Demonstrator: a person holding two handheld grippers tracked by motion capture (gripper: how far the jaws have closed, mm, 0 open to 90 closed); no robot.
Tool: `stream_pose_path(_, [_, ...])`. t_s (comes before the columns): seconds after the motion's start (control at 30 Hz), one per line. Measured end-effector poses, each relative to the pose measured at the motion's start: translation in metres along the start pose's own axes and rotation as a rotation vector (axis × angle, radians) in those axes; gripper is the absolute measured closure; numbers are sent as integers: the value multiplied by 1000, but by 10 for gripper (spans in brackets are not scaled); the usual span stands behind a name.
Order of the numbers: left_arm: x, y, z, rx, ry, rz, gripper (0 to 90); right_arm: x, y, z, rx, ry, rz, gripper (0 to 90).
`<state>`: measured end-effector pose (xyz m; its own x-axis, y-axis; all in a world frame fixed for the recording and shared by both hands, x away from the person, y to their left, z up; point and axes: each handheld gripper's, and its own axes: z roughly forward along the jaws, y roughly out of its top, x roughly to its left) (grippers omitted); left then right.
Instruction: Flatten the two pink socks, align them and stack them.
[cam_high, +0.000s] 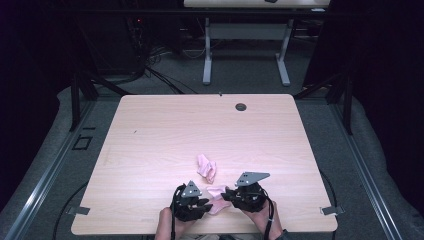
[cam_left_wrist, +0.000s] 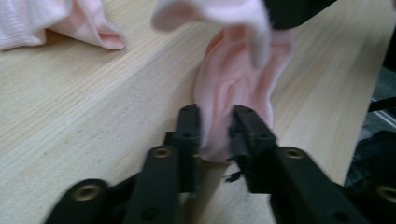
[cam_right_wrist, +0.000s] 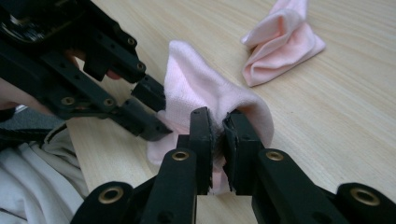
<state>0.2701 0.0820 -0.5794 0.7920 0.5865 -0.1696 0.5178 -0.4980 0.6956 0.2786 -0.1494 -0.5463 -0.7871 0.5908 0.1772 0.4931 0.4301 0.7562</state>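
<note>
Both grippers have hold of one pink sock at the near edge of the worktop: the right gripper is clamped tight on a fold of it, and the left gripper has its jaws narrowed onto the other end — fabric pinched between them. A second pink sock lies crumpled just beyond. The step looks like taking up the sock at both ends; next probably comes drawing the hands apart — gently — to stretch it flat.
</note>
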Motion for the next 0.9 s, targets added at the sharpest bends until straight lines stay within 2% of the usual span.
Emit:
stream_pose_path(0.1, [0,1,1,7,5,13,852,-3,-1,-6,-19,7,17,822])
stream_pose_path(0.13, [1,2,1,6,5,16,861,-7,-2,-12,-48,7,44,821])
stream_pose_path(0.2, [2,2,1,5,6,15,867,-9,-3,-16,-52,8,51,820])
stream_pose_path(0.27, [6,3,-5,-5,13,11,868,-18,-7,-27,-72,-1,89,818])
stream_pose_path(0.3, [6,3,-5,-5,13,11,868,-18,-7,-27,-72,-1,89,818])
stream_pose_path(0.33, [9,5,-12,-19,20,8,868,-25,-10,-32,-76,-10,126,817])
stream_pose_path(0.37, [9,5,-12,-19,20,8,868,-29,-12,-35,-72,-16,139,817])
stream_pose_path(0.43, [12,7,-18,-29,31,5,868,-35,-16,-38,-50,-34,166,815])
stream_pose_path(0.47, [15,8,-22,-39,35,-3,868,-38,-18,-40,-27,-37,169,814])
stream_pose_path(0.5, [15,8,-22,-39,35,-3,868,-38,-18,-40,-27,-37,169,814])
stream_pose_path(0.63, [19,10,-24,-26,14,-10,865,-47,-28,-36,78,-103,176,776])
stream_pose_path(0.67, [20,9,-22,-9,23,-13,861,-48,-29,-34,116,-149,164,743])
stream_pose_path(0.7, [20,9,-22,-9,23,-13,856,-48,-29,-34,116,-149,164,743])
stream_pose_path(0.73, [22,8,-20,-9,19,-26,840,-50,-31,-33,129,-191,154,644])
stream_pose_path(0.8, [24,7,-21,-8,24,-45,751,-51,-33,-37,106,-203,151,597])
stream_pose_path(0.83, [24,7,-21,-8,24,-45,711,-51,-33,-37,106,-203,151,597])
stream_pose_path(0.87, [25,7,-22,-9,23,-60,659,-45,-29,-45,68,-188,122,538])
stream_pose_path(0.9, [25,7,-22,-9,23,-60,617,-41,-27,-45,42,-171,122,512])
